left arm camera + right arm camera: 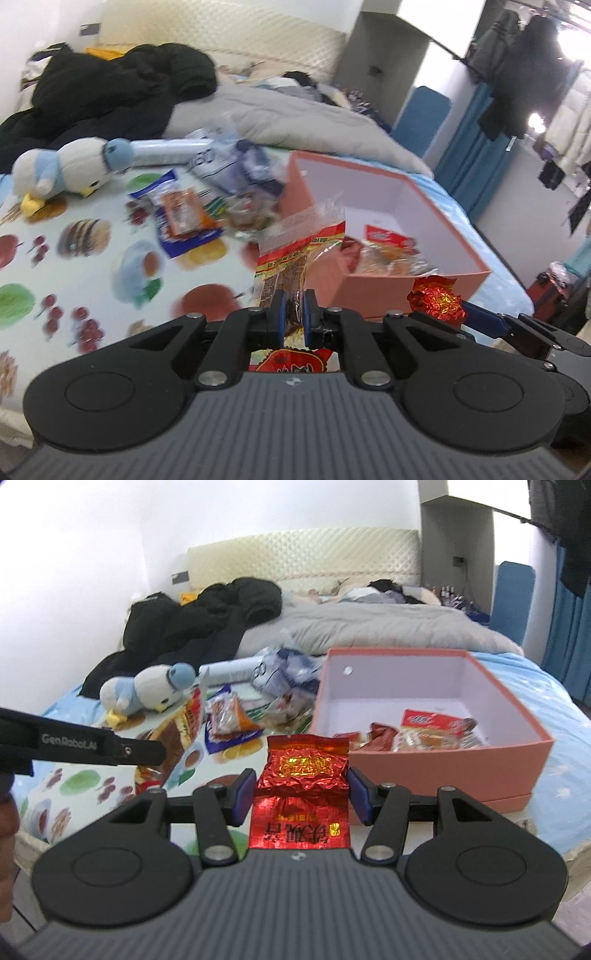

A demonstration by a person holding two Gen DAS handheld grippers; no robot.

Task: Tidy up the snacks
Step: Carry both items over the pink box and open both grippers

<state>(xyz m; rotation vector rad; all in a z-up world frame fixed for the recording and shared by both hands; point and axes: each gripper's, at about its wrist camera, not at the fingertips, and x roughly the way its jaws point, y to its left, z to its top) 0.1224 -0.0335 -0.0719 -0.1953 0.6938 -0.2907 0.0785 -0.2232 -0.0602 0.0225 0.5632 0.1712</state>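
- Crinkled red foil sachet with gold print (303, 775): between the right gripper (302, 794) pads, both blue pads pressed against its sides, held above the bed edge just short of the salmon-pink open cardboard box (461, 760). Seen also from the left wrist view as a red foil bundle (437, 300) at the tip of the other tool.
- Likely very light, foil stiff enough to hold shape but creasing easily; probably slippery on a flat face, so a hold across the puffed middle looks safer than on the thin sealed rim.
- Clear-topped snack packet with red, yellow and green printed band (295, 254): clamped in the left gripper (295, 314), pads nearly touching across it, upper part standing free in front of the box's near corner.
- Film soft and floppy; contents possibly brittle, so a firm squeeze risks crushing. Grip near the lower seam, as now, seems adequate.
- Box interior: a few red and clear wrapped snacks (417, 731) lying toward the near wall, far half bare.
- Loose pile of blue and orange wrapped packets (236, 720) on the fruit-printed sheet (92, 266), left of the box, not yet sorted.
- Blue and white plush penguin (151, 694) lying beyond the pile; black clothing (192, 627) and grey duvet (369, 627) further back.
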